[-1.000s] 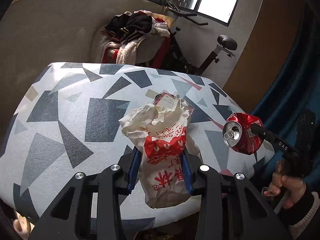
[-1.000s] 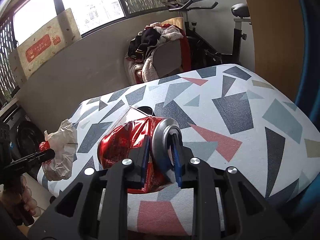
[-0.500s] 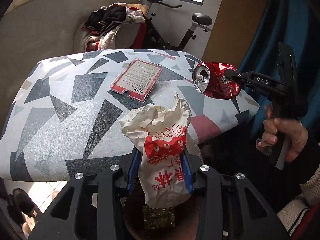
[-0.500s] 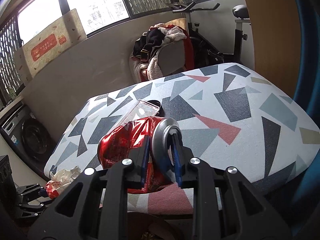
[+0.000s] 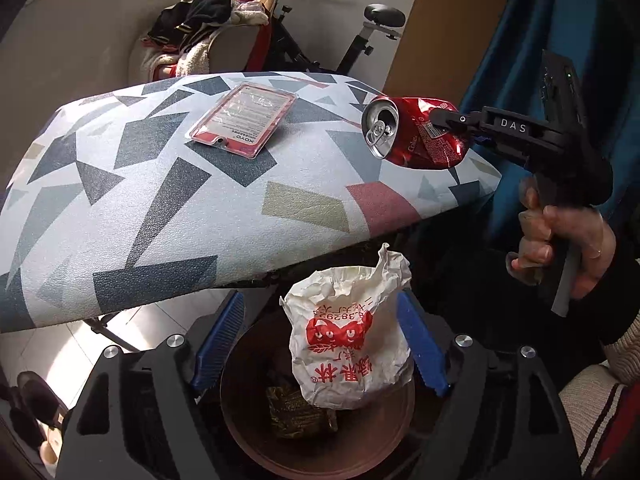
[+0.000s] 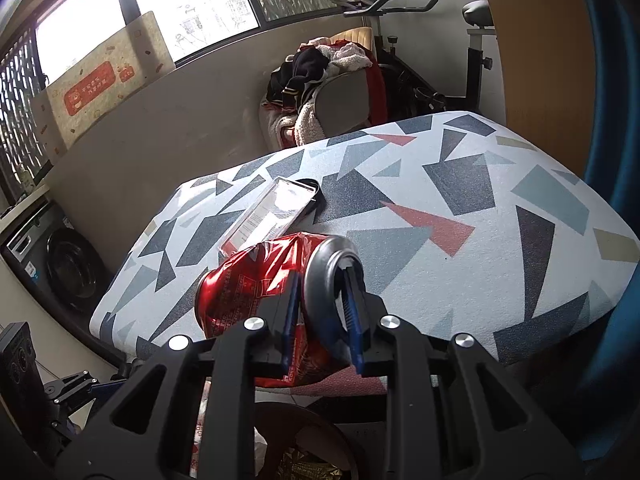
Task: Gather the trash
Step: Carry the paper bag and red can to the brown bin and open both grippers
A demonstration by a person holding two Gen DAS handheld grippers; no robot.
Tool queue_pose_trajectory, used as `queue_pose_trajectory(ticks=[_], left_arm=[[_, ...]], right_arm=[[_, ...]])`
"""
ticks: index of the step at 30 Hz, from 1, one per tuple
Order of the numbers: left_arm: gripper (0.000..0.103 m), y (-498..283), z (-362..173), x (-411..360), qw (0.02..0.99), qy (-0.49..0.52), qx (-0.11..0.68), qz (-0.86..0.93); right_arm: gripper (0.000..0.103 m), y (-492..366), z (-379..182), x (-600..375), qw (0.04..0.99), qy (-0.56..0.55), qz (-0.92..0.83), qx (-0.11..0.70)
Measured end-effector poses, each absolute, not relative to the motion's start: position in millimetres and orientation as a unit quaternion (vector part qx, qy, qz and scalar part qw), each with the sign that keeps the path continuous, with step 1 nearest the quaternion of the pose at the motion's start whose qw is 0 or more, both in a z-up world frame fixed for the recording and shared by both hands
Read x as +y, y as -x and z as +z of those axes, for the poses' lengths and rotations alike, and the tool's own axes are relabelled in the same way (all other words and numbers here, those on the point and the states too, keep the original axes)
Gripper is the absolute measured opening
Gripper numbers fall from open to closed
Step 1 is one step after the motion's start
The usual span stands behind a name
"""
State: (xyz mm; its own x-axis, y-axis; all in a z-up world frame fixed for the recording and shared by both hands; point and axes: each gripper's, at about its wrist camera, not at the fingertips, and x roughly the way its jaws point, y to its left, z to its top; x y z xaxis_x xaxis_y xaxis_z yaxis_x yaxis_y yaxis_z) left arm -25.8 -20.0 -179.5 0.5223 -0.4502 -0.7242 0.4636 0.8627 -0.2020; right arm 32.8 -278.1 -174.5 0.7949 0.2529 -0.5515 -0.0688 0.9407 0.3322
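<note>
Table (image 5: 248, 200) edge juts over bin (image 5: 320, 440), beside falling bag (image 5: 348, 344).

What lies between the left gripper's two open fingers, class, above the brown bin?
The crumpled white paper bag sits between the left gripper's blue fingers, apparently released, over the brown bin. The left wrist view shows this.

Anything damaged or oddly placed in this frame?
Only expected trash damage: the red can in the right gripper is crushed and dented. The crumpled paper bag sits loose between the open left gripper's fingers, above the bin.
</note>
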Motion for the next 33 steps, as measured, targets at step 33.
queue_pose_trajectory(ticks=[33], left_arm=[[0.096, 19, -185, 38, 0.923, 0.025, 0.364, -0.126]], right_arm=[[0.025, -1, -261, -184, 0.857, -0.039, 0.232, 0.458]])
